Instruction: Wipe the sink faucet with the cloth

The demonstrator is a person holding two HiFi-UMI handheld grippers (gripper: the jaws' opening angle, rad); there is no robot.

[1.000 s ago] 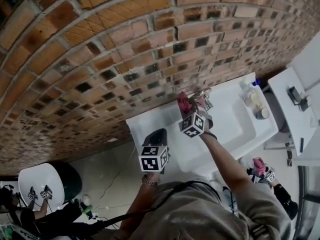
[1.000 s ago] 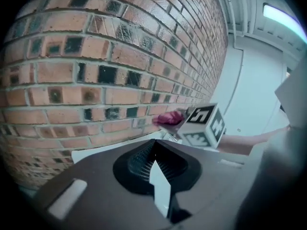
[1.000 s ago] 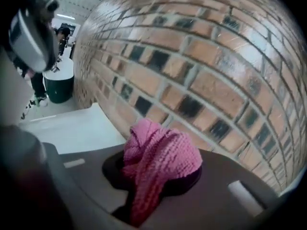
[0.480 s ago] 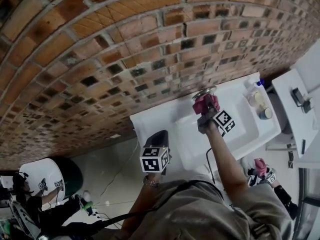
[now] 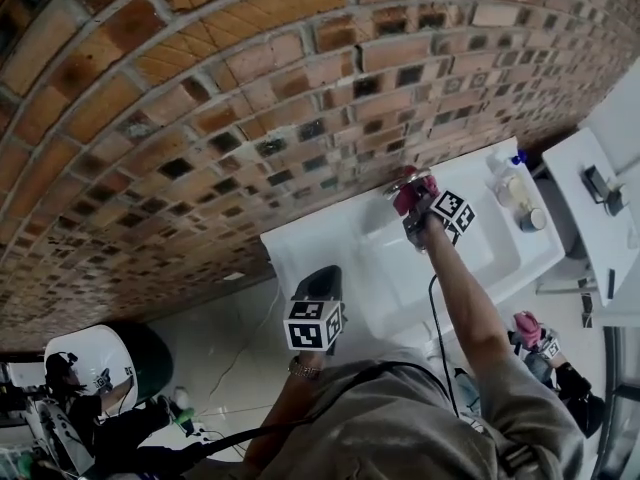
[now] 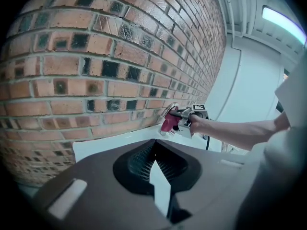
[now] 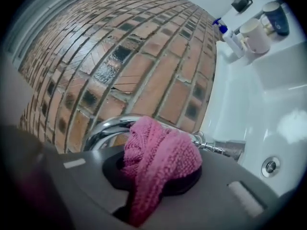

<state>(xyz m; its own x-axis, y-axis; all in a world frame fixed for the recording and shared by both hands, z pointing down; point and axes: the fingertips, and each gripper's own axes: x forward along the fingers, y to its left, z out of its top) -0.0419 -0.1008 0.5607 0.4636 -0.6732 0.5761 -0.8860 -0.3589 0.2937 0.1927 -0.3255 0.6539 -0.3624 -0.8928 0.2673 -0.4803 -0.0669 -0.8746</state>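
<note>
The white sink (image 5: pixel 330 243) is fixed to a brick wall, with a chrome faucet (image 5: pixel 405 181) at its back rim. My right gripper (image 5: pixel 412 206) is shut on a pink knitted cloth (image 5: pixel 410 196) and holds it against the faucet. In the right gripper view the cloth (image 7: pixel 160 159) bulges out of the jaws and lies on the curved spout (image 7: pixel 103 128); the faucet's handle (image 7: pixel 225 149) sticks out to the right. My left gripper (image 5: pixel 318 286) hovers over the sink's front left part, shut and holding nothing. From the left gripper view, the cloth (image 6: pixel 169 123) sits under the faucet (image 6: pixel 169 110).
A pump bottle (image 7: pixel 230 37) and two cups (image 7: pixel 253 35) stand on the sink's right end. The drain (image 7: pixel 270 166) is in the basin. A white cabinet (image 5: pixel 590 218) stands to the right. The brick wall (image 5: pixel 250 98) runs close behind the faucet.
My right gripper has carried the cloth rightward from the left of the faucet onto it. The left gripper has stayed about where it was.
</note>
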